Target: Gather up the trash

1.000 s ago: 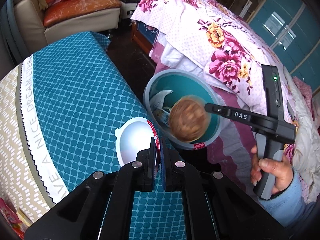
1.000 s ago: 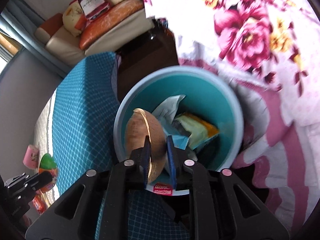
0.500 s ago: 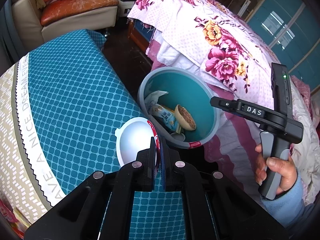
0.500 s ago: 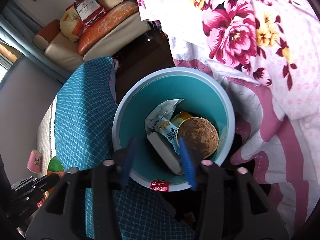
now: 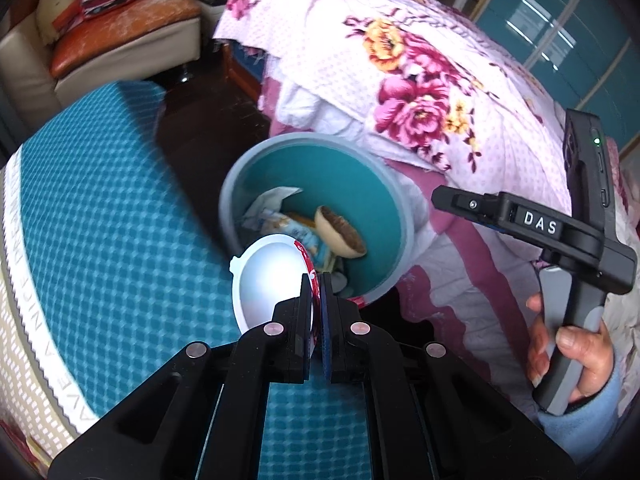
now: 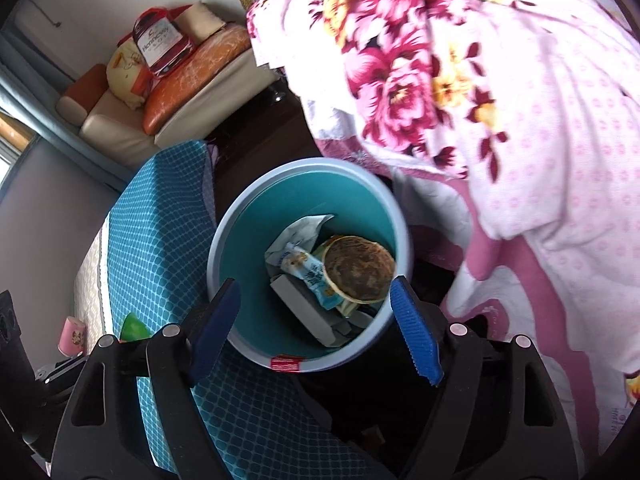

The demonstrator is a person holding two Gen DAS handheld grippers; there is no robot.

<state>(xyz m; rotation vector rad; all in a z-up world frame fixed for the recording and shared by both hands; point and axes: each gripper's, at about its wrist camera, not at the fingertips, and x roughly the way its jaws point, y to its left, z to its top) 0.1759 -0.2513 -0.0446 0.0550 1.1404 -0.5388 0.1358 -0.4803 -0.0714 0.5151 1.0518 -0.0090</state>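
Already, a brown bowl (image 6: 358, 268) and some wrappers (image 6: 298, 256) are lodged inside the teal bin (image 6: 240, 216), above which the right gripper (image 6: 316, 322), its jaws having just been opening, is held empty. A white lid (image 5: 272, 280) is clamped by its rim in the left gripper (image 5: 317, 300) at the bin's edge, not yet dropped in; small items (image 6: 72, 334) are left on the blue-covered table (image 6: 160, 216).

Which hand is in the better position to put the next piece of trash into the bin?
Left: its hand-held gripper is shut on the white lid at the bin rim; the right one is open, empty.
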